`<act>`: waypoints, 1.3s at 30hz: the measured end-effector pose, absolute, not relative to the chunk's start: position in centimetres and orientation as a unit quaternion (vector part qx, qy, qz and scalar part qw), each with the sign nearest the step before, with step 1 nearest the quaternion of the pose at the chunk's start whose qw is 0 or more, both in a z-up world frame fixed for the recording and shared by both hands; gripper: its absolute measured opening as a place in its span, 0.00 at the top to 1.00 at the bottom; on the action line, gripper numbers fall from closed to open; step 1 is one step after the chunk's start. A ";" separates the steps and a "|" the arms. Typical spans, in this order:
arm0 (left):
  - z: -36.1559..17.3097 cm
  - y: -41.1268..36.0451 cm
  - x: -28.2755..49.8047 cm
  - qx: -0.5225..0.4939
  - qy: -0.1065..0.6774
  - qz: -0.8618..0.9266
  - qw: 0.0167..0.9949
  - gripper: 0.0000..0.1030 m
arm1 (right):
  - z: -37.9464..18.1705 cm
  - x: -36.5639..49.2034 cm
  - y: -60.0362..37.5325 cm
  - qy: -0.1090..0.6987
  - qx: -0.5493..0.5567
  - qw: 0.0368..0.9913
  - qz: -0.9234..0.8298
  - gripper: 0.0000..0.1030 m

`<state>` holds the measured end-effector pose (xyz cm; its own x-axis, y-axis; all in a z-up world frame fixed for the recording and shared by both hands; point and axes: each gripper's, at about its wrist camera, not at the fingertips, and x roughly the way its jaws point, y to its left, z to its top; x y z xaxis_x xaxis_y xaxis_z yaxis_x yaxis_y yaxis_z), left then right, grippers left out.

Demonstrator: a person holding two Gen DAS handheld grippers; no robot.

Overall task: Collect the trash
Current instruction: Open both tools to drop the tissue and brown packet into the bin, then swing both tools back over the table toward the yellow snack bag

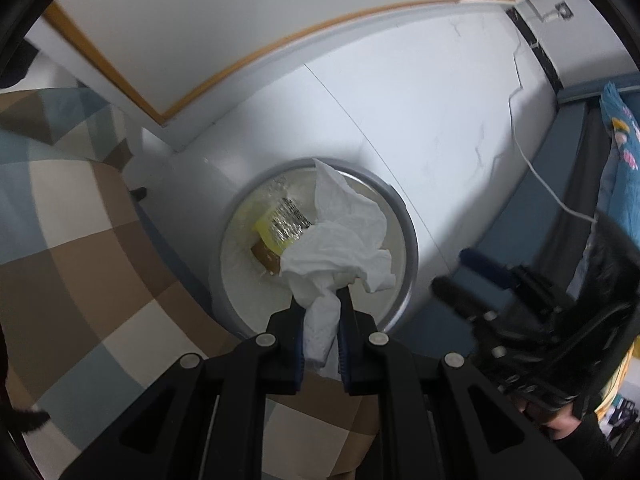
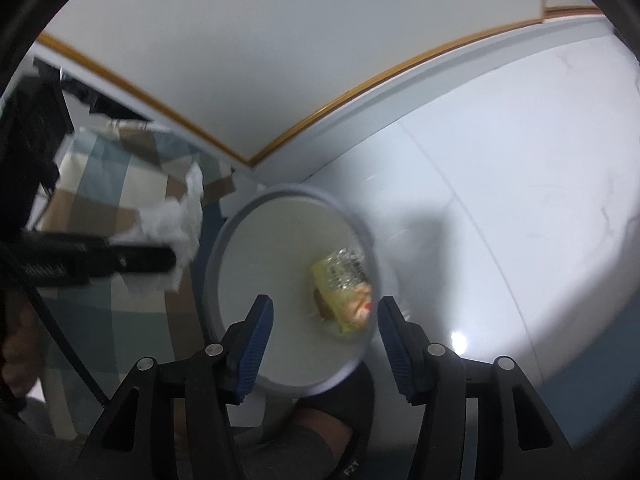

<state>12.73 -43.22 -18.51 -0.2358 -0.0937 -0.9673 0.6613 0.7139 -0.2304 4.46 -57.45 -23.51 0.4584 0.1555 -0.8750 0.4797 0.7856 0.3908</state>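
The left claw (image 1: 322,300) is pinched nearly closed on a crumpled white tissue (image 1: 344,236), which hangs over the round, grey-rimmed bin (image 1: 408,232) on the glossy white floor (image 1: 440,120). The right claw (image 2: 325,310) stands half open and holds nothing, above the bin, where a crinkly yellow wrapper (image 2: 342,284) lies inside.
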 end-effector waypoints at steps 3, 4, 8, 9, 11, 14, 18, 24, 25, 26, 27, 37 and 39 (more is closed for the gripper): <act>-19.5 -43.6 12.5 0.212 0.729 -0.312 0.571 0.91 | -22.9 3.9 -58.4 0.502 0.317 0.796 -0.120 0.45; -19.9 -43.7 12.4 0.214 0.734 -0.311 0.565 0.91 | -22.8 3.7 -58.7 0.498 0.316 0.797 -0.128 0.45; -20.8 -43.7 12.4 0.225 0.739 -0.301 0.559 0.80 | -22.5 3.2 -59.4 0.487 0.324 0.798 -0.143 0.41; -21.0 -43.9 12.6 0.227 0.740 -0.300 0.558 0.78 | -22.5 3.1 -59.5 0.485 0.325 0.798 -0.145 0.41; -21.2 -43.8 12.6 0.227 0.741 -0.299 0.556 0.58 | -22.7 3.2 -59.2 0.484 0.327 0.799 -0.142 0.41; -21.1 -43.9 12.8 0.227 0.738 -0.296 0.563 0.47 | -22.9 3.5 -58.8 0.482 0.327 0.801 -0.138 0.41; -21.2 -43.7 13.0 0.231 0.736 -0.290 0.566 0.47 | -23.0 3.5 -58.7 0.482 0.331 0.800 -0.136 0.41; -19.8 -43.3 12.8 0.241 0.709 -0.286 0.597 0.46 | -22.9 3.2 -58.9 0.484 0.337 0.796 -0.135 0.35; -19.4 -43.1 12.7 0.241 0.705 -0.284 0.603 0.46 | -22.8 3.1 -59.0 0.483 0.342 0.795 -0.134 0.34; -19.0 -43.0 12.8 0.239 0.701 -0.281 0.610 0.46 | -22.7 3.0 -59.0 0.480 0.348 0.795 -0.132 0.32; -18.7 -42.9 12.7 0.237 0.698 -0.280 0.615 0.46 | -22.5 2.9 -59.0 0.477 0.352 0.794 -0.131 0.30; -13.1 -42.1 12.4 0.197 0.639 -0.297 0.682 0.46 | -18.5 2.0 -59.3 0.438 0.368 0.809 -0.132 0.15; -11.7 -41.7 12.2 0.190 0.622 -0.303 0.697 0.46 | -17.2 1.8 -59.1 0.428 0.364 0.816 -0.134 0.14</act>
<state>12.21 -41.68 -11.67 0.0438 -0.1856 -0.9816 0.6587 0.7441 -0.1113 1.79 -59.06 -17.18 0.5977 0.0933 -0.7963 0.5296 0.6998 0.4795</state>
